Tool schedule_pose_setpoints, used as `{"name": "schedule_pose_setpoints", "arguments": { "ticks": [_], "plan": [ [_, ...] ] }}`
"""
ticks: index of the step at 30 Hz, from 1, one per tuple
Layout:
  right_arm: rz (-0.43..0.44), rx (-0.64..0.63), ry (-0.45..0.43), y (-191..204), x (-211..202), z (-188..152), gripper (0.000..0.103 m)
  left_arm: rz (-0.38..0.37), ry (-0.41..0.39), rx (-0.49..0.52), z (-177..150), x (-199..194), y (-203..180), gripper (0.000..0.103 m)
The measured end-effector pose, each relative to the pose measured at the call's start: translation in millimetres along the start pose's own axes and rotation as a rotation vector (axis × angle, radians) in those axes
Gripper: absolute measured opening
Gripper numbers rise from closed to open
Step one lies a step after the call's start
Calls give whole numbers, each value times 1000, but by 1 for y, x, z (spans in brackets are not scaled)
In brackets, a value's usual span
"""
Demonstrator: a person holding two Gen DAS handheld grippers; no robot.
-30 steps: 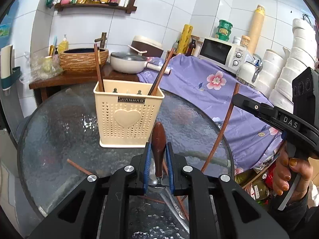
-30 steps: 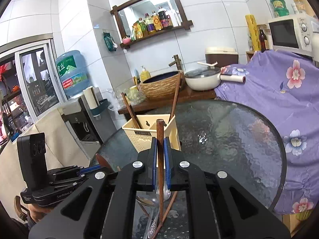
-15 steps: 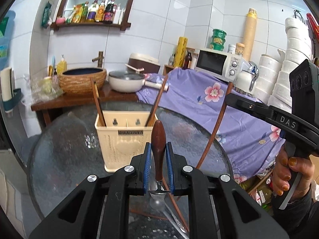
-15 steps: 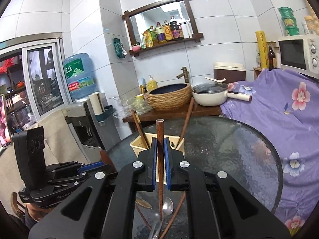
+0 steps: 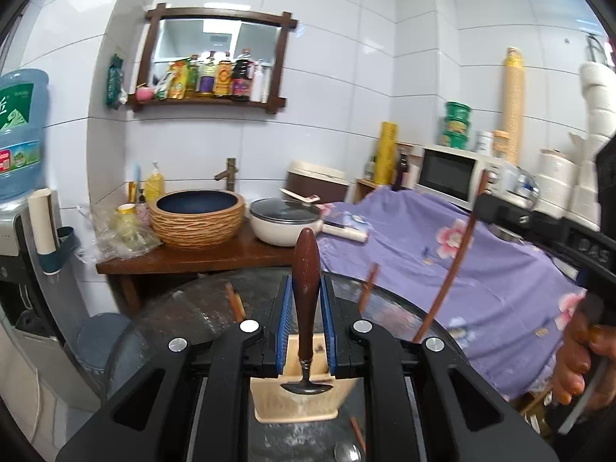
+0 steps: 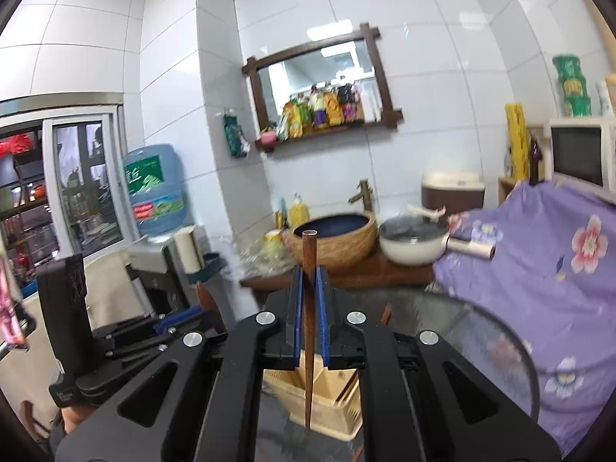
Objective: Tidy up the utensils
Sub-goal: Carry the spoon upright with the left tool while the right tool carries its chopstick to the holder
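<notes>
My left gripper (image 5: pixel 306 321) is shut on the brown wooden handle of a metal spoon (image 5: pixel 305 288), which stands upright with its bowl hanging below the pads. Just beyond and below it sits the cream plastic utensil holder (image 5: pixel 296 404) on the round glass table (image 5: pixel 400 315), with chopsticks (image 5: pixel 367 285) poking out. My right gripper (image 6: pixel 307 315) is shut on a single brown chopstick (image 6: pixel 308 331), point down over the same holder (image 6: pixel 327 404). That chopstick (image 5: pixel 450 281) and the right gripper's black body show at the right of the left wrist view.
Loose chopsticks and another spoon (image 5: pixel 346 452) lie on the glass near me. Behind the table stand a wooden bench with a woven basin (image 5: pixel 196 217) and a white pot (image 5: pixel 285 223). A purple flowered cloth (image 5: pixel 442 254) covers the right side, a microwave (image 5: pixel 454 175) beyond it.
Both grippers have risen with their utensils still held and now look more level. The holder has dropped low in both views, and the wall shelf has come to mid-frame.
</notes>
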State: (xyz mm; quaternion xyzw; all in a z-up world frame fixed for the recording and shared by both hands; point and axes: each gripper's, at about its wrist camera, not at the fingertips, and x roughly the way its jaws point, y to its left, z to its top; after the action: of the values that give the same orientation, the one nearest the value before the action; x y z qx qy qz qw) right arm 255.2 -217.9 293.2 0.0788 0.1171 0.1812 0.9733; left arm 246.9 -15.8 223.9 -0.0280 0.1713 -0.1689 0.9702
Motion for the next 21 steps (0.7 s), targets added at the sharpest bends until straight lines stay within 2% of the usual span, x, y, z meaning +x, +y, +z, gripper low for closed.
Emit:
{"name": "schedule_pose_setpoints", "arguments": {
  "ticks": [4, 8, 13, 21],
  "plan": [
    [-40, -27, -31, 5, 18, 14, 8, 43, 27, -35, 10, 28, 11, 14],
    [-85, -58, -47, 8, 38, 10, 8, 77, 66, -66, 5, 55, 23, 14],
    [-104, -51, 1, 3, 69, -22, 8, 81, 117, -73, -14, 76, 24, 14],
    [-119, -41, 81, -7, 94, -64, 8, 85, 182, -78, -46, 95, 27, 14]
  ]
}}
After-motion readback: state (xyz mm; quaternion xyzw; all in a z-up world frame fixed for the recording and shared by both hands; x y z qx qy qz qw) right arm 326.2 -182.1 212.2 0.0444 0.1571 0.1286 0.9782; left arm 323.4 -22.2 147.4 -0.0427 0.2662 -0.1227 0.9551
